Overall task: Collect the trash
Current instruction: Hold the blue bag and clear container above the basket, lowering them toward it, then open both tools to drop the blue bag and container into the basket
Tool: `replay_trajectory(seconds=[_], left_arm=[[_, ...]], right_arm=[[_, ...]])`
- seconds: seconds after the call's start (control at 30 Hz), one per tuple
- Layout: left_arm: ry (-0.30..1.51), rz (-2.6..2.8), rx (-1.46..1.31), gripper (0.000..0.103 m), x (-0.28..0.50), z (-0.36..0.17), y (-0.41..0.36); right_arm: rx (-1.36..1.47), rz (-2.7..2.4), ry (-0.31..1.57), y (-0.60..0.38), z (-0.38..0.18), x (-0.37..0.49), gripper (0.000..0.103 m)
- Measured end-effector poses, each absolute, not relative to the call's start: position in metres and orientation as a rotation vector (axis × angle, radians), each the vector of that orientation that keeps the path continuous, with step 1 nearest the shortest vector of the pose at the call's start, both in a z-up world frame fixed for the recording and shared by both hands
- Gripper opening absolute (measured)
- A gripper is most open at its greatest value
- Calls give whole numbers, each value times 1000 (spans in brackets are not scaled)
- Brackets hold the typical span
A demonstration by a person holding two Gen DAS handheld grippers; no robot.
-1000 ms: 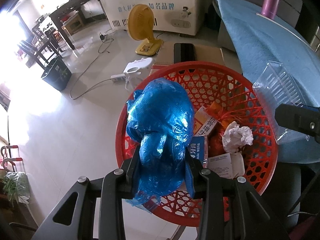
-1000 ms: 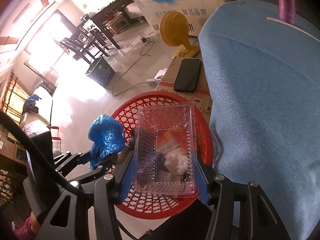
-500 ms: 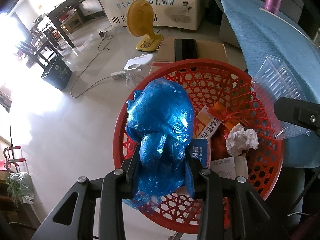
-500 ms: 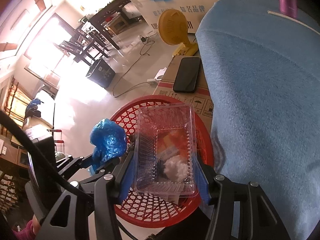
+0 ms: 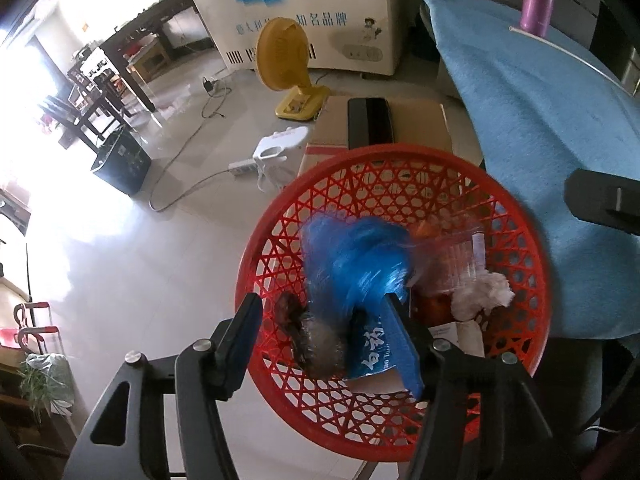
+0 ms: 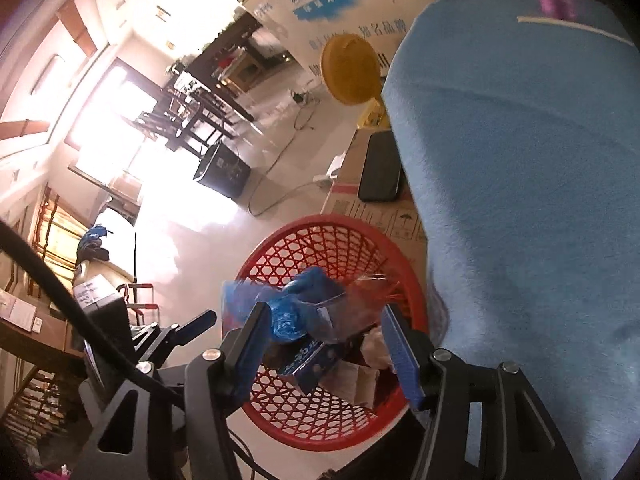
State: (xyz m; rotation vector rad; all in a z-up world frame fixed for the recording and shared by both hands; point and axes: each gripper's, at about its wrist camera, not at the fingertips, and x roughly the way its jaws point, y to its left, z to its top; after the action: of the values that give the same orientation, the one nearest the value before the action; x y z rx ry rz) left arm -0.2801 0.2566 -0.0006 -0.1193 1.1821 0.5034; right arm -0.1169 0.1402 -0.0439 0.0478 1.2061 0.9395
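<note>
Both pieces of trash have left the grippers since the earlier frames: the blue plastic bag (image 5: 356,264), pinched in the left gripper (image 5: 326,340) a second ago, is now a blurred streak over the red basket (image 5: 532,264), and the clear plastic tray (image 6: 360,304) that sat between the right gripper's (image 6: 326,354) fingers is now loose and blurred in the basket.

Left gripper's jaws have just been opening; they stand apart with nothing pressed between them, the bag's lower end just clear of the pads. Right gripper's jaws have also eased open slightly, and its pads touch nothing.

In the left wrist view the bag lies near the basket's centre, with a crumpled white tissue (image 5: 486,294) at about 3 o'clock from it and a blue printed packet (image 5: 370,350) at about 6 o'clock. A black phone (image 5: 370,122) lies on a cardboard box (image 5: 420,124) at 12 o'clock from the basket, a yellow fan (image 5: 282,56) beyond at 11 o'clock, and a blue cloth (image 5: 532,112) at 2 o'clock.
</note>
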Motion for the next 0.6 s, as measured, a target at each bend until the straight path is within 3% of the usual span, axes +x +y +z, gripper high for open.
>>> replay_trajectory(seconds=[0.2, 0.37, 0.6], left_arm=[[1126, 503, -65, 62, -282, 23, 236], [1059, 512, -17, 72, -283, 44, 215], [955, 520, 10, 72, -287, 77, 194]], right_arm=[[81, 929, 1152, 116, -27, -120, 61], [107, 927, 1092, 94, -8, -124, 61], [128, 920, 994, 63, 18, -135, 61]])
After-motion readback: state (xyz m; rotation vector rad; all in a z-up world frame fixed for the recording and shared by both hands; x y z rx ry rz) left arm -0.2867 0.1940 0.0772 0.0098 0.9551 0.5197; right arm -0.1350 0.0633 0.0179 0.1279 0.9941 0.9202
